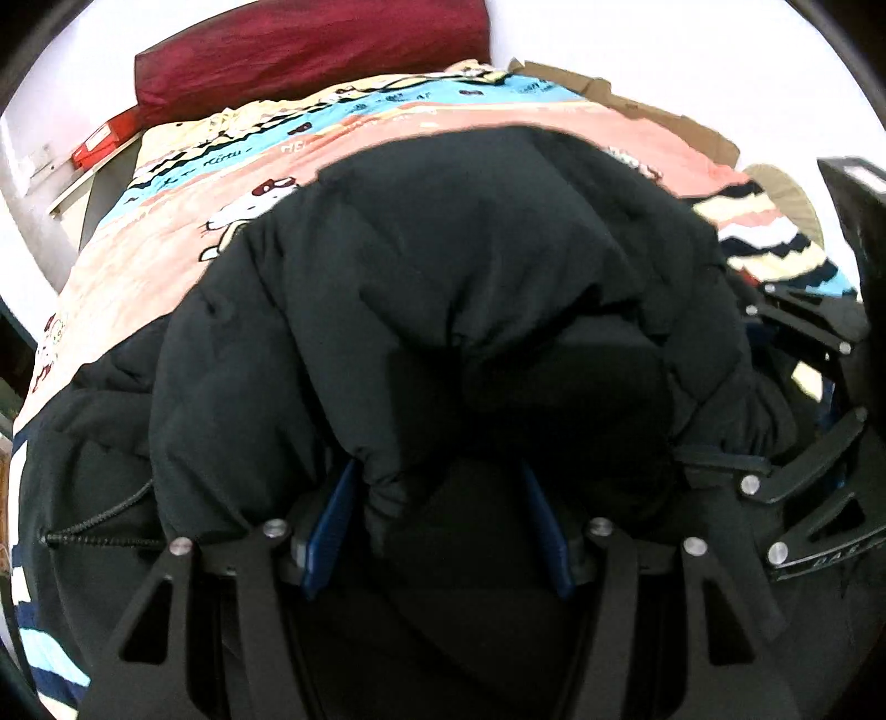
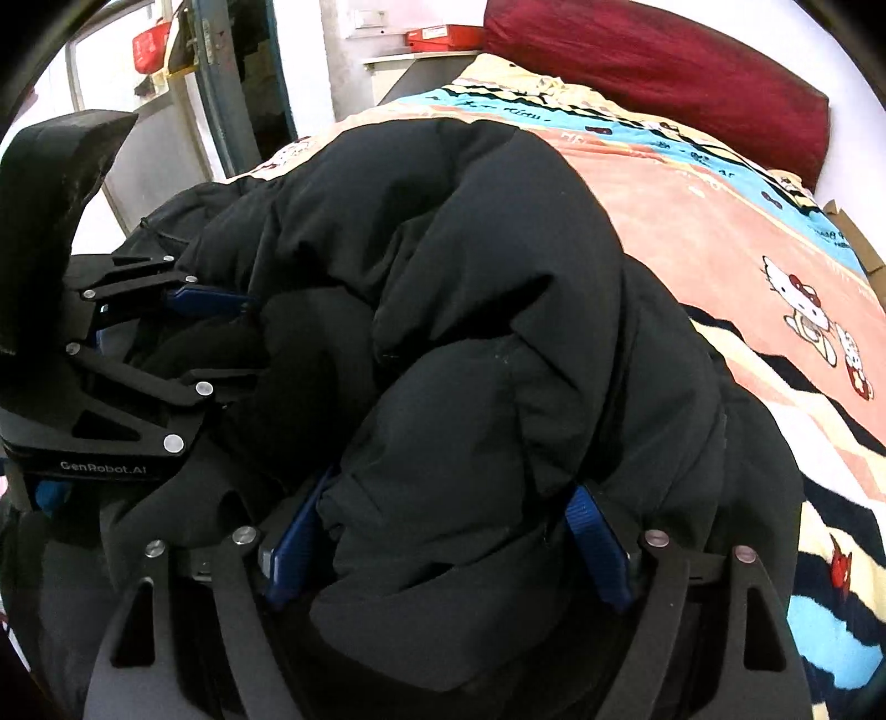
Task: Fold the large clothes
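A bulky black padded jacket lies bunched on the bed. My left gripper is shut on a thick fold of it, which fills the space between the blue pads. The same gripper shows at the left of the right wrist view, clamped on the jacket's edge. My right gripper stands wide, with a puffy roll of the jacket resting between its blue pads. The cloth meets the pads only near their tips and the pad faces show bare, so the gripper is open. Both grippers point steeply down, side by side.
The bed is covered by a pink, blue and striped cartoon-cat blanket. A dark red pillow lies at the head. A red box sits on a shelf beyond the bed, and flattened cardboard lies along the far side.
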The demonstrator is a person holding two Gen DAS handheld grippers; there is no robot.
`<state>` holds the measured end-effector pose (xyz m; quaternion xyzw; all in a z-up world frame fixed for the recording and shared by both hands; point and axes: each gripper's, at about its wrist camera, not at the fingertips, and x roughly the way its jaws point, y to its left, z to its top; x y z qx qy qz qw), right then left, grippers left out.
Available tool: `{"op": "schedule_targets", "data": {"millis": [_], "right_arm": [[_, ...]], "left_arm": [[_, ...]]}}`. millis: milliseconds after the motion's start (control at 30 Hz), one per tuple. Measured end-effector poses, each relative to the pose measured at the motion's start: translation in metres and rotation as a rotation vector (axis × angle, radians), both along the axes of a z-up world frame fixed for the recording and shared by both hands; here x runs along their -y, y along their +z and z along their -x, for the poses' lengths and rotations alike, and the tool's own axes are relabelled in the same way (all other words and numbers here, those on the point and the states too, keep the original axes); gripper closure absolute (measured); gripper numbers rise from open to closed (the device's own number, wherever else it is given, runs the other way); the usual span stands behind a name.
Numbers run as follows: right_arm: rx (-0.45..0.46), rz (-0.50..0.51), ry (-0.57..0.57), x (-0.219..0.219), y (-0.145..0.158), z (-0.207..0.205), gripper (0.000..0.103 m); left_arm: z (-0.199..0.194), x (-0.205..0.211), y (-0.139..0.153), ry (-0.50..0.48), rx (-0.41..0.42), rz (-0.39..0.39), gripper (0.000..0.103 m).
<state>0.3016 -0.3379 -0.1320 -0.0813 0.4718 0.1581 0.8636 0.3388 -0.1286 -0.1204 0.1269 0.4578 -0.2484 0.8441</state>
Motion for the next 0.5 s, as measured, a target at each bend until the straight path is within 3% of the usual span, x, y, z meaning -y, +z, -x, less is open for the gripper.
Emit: {"op": "schedule_targets", "data": {"millis": [200, 500], "right_arm": [[0.061, -0.015, -0.045, 0.009, 0.037, 0.028, 0.022], [0.130, -0.005, -0.116, 0.043, 0.108, 0.120, 0.022]], "left_arm": [[0.023, -0.026, 0.038, 0.062, 0.006, 0.105, 0.046], [0.099, -0.093, 0.097, 0.110, 0.031, 0.114, 0.046]]}}
